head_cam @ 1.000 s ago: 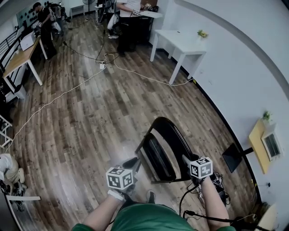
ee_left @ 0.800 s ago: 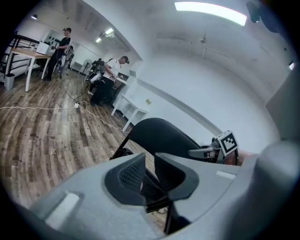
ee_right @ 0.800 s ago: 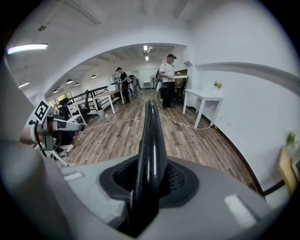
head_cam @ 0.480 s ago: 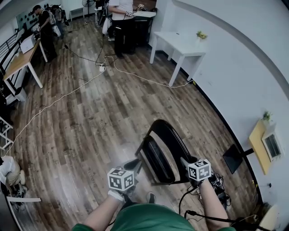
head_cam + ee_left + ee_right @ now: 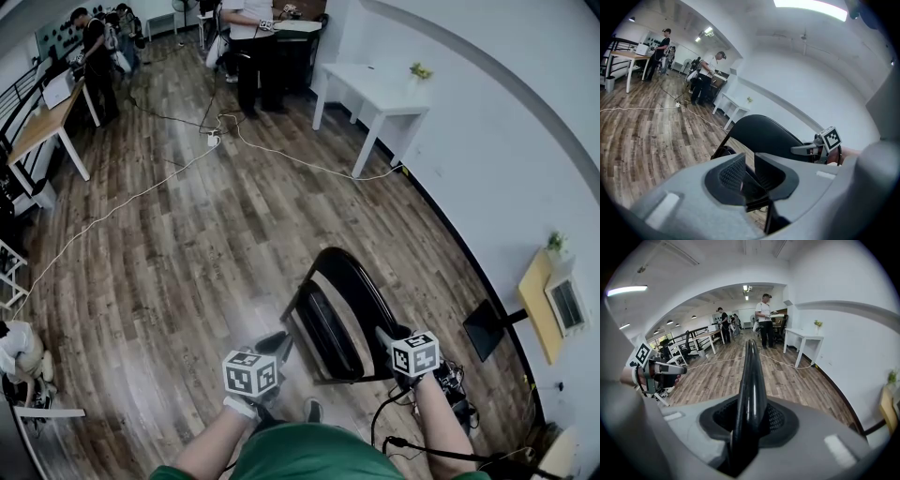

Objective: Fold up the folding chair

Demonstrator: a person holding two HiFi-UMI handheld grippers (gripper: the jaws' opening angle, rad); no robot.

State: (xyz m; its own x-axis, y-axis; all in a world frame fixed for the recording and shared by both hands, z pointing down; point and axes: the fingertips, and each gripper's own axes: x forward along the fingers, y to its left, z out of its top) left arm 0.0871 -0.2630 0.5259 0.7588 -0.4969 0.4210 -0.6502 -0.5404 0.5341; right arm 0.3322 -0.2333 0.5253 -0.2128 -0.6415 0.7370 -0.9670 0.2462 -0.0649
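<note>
While the black folding chair [image 5: 339, 309] stands on the wooden floor [image 5: 187, 234] just in front of the person, near the right wall, the right gripper [image 5: 750, 420] is clamped on its backrest's rim. The left gripper [image 5: 747, 176], jaws narrow, pinches a thin dark edge on the chair's near left, apparently the seat's. That shallow left hold could slide off the smooth edge as the seat swings. Uneven pulls might skid or tip the chair. The closing seat could also trap the left jaws against the back.
</note>
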